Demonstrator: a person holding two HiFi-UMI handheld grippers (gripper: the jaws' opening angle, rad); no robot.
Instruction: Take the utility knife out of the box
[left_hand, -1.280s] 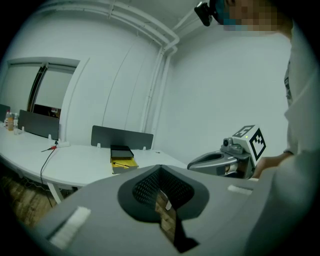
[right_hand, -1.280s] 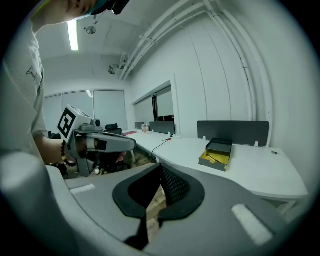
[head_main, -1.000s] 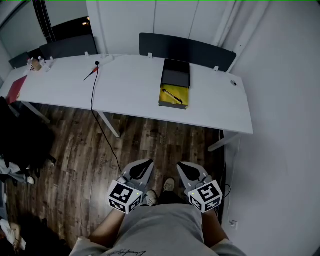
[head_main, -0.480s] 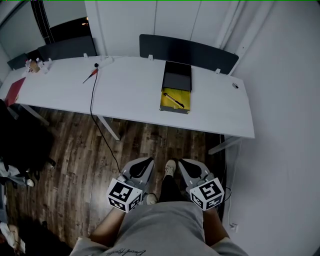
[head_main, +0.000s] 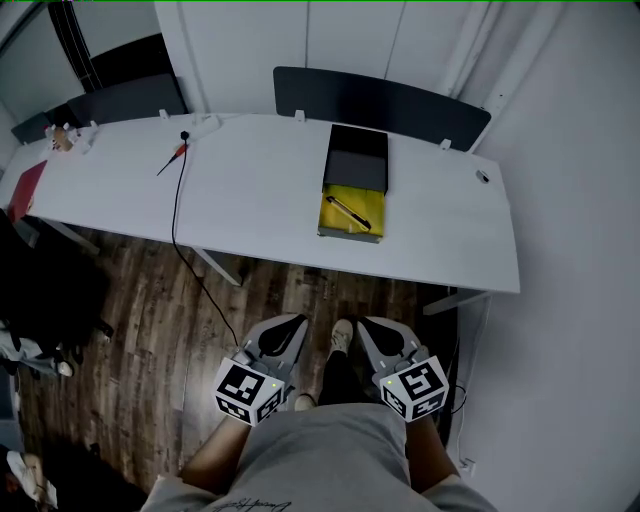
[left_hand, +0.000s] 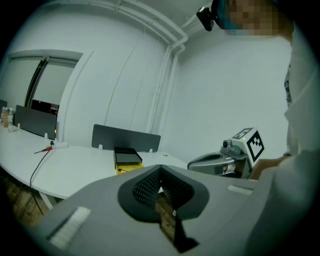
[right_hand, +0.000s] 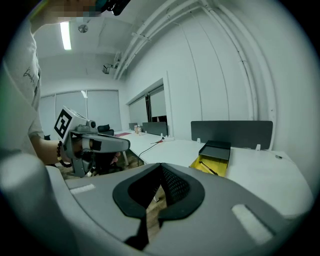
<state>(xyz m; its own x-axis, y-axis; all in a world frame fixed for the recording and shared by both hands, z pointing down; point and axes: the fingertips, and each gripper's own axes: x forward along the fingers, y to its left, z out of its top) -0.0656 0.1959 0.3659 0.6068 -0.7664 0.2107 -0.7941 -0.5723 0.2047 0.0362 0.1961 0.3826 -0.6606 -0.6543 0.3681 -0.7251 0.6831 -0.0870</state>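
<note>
An open box (head_main: 351, 214) with a yellow inside lies on the white table (head_main: 250, 190), and its black lid (head_main: 358, 158) stands just behind it. A dark utility knife (head_main: 347, 211) rests slantwise on the yellow lining. It also shows as a thin dark line, the knife (right_hand: 209, 167), in the right gripper view. My left gripper (head_main: 293, 326) and right gripper (head_main: 368, 328) hang side by side over the wooden floor, well short of the table. Both are shut and hold nothing. The box (left_hand: 128, 161) is small and far off in the left gripper view.
A black cable (head_main: 176, 215) runs across the table and down to the floor, with a red-handled tool (head_main: 170, 157) beside it. A dark divider panel (head_main: 380, 98) stands behind the table. A white wall closes the right side. Small bottles (head_main: 62, 135) and a red folder (head_main: 26, 187) sit far left.
The table and the box have drawn nearer and sit lower in the head view. Both grippers travel forward together, still shut, and one foot has stepped ahead between them.
</note>
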